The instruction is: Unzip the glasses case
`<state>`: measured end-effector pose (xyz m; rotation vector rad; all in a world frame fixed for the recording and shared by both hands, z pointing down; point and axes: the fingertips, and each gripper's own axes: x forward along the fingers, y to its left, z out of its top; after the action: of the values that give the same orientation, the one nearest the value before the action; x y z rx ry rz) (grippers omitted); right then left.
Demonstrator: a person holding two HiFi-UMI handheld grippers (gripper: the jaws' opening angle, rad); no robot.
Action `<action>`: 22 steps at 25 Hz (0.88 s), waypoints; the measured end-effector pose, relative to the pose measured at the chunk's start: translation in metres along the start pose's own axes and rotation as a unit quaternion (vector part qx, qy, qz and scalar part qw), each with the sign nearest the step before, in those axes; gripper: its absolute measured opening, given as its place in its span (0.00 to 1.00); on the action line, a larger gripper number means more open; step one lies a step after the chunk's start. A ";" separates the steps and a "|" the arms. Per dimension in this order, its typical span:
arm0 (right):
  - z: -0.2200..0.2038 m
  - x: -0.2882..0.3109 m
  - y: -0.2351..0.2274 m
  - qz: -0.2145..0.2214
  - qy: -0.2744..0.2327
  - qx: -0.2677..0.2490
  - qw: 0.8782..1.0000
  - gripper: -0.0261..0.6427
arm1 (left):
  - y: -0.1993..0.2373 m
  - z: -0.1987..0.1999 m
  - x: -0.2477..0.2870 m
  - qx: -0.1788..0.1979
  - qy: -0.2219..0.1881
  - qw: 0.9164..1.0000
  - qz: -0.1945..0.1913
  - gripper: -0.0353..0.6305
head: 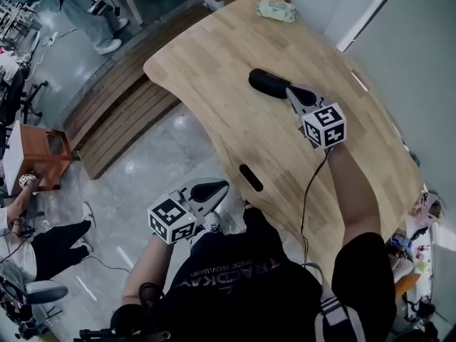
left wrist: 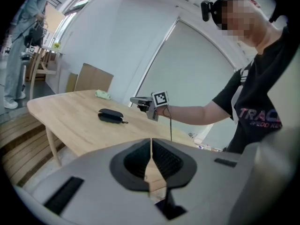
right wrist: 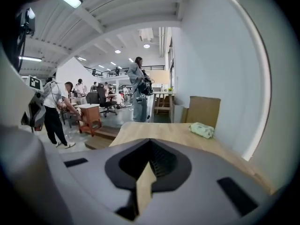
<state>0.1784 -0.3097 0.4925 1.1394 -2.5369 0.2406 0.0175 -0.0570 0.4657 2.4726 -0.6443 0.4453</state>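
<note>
Pre-grasp: closed black oval glasses case untouched on light wooden table.
Pressed together, empty: right gripper at case's 4 o'clock, left gripper at 7; next, spread, pinch zipper pull.

A pale green packet lies on the wooden table (at its far end, near the wall)

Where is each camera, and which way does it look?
Head view: on the person's head, looking steeply down at the table, glasses case, the person's arms, left hand-held gripper and right hand-held gripper.
Left gripper view: on the left hand-held gripper, looking past its shut jaws across the table; the person's right arm and chest show.
Right gripper view: on the right hand-held gripper, past its shut jaws toward a green pack.
Head and left gripper views share the case.
</note>
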 end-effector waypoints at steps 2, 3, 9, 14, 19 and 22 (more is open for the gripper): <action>0.012 -0.021 0.024 -0.019 -0.010 0.012 1.000 0.06 | 0.001 -0.001 -0.013 -0.004 -0.006 1.000 -0.001 0.09; 0.019 -0.032 0.038 -0.025 -0.015 0.015 0.999 0.07 | 0.002 -0.001 -0.020 -0.005 -0.010 1.000 0.002 0.09; 0.041 -0.085 0.149 -0.027 -0.035 0.035 0.998 0.06 | 0.005 -0.008 -0.068 -0.020 -0.039 0.999 0.018 0.09; 0.040 -0.123 0.233 -0.036 -0.044 0.065 0.996 0.06 | -0.011 -0.019 -0.100 -0.017 -0.061 0.998 -0.001 0.09; 0.029 -0.154 0.300 -0.045 -0.058 0.120 0.990 0.06 | -0.032 -0.040 -0.128 -0.003 -0.055 0.998 -0.013 0.09; 0.022 -0.167 0.336 -0.041 -0.061 0.134 0.988 0.06 | -0.047 -0.052 -0.140 0.001 -0.050 0.998 -0.028 0.09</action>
<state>0.0244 0.0219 0.4044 1.3928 -2.6137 0.5202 -0.0833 0.0561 0.4269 2.5199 -0.6131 0.3022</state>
